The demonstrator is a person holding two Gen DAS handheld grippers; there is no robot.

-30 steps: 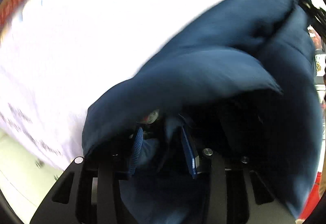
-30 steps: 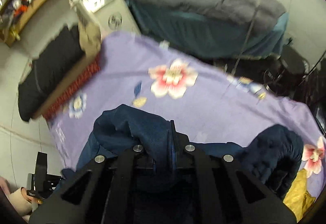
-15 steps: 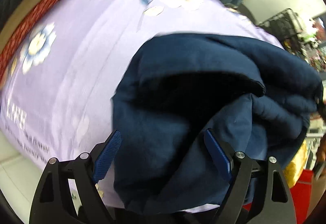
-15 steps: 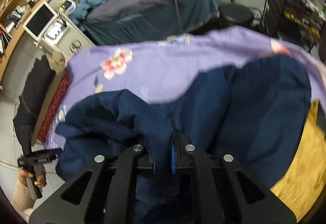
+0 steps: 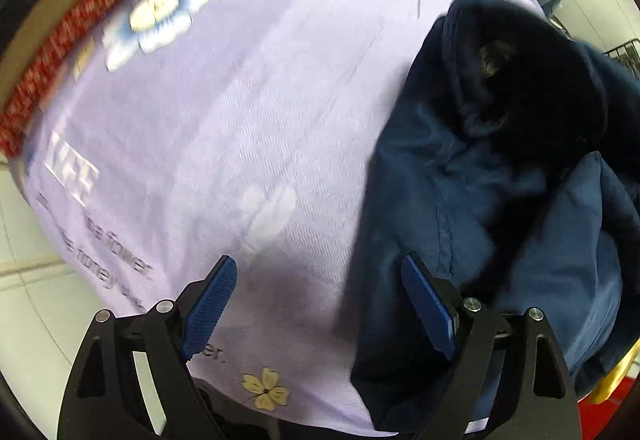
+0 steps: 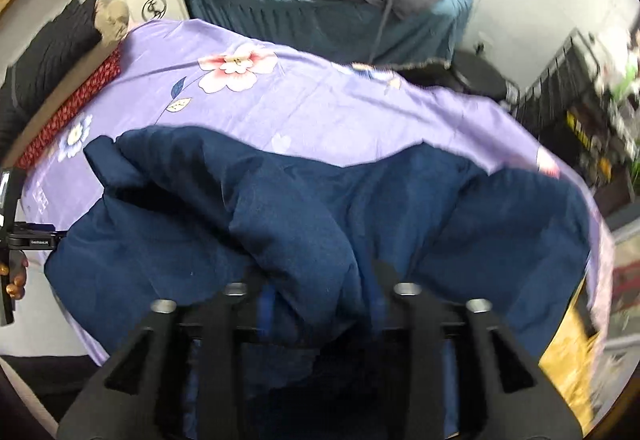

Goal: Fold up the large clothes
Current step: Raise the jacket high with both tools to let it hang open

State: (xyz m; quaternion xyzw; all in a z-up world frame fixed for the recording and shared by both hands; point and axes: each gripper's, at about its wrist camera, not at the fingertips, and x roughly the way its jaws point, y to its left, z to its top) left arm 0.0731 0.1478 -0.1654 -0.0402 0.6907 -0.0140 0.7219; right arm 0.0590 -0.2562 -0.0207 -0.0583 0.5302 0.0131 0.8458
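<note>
- The right gripper: both fingertips are buried under a fold of the navy garment, so the pads cannot be seen.
- The navy garment runs off the left wrist view at about 4 o'clock.
- Grey lettering on the lilac sheet, at 8 o'clock, is too smeared to read.
- At 9 o'clock in the right wrist view, a hand is cut by the edge.
</note>
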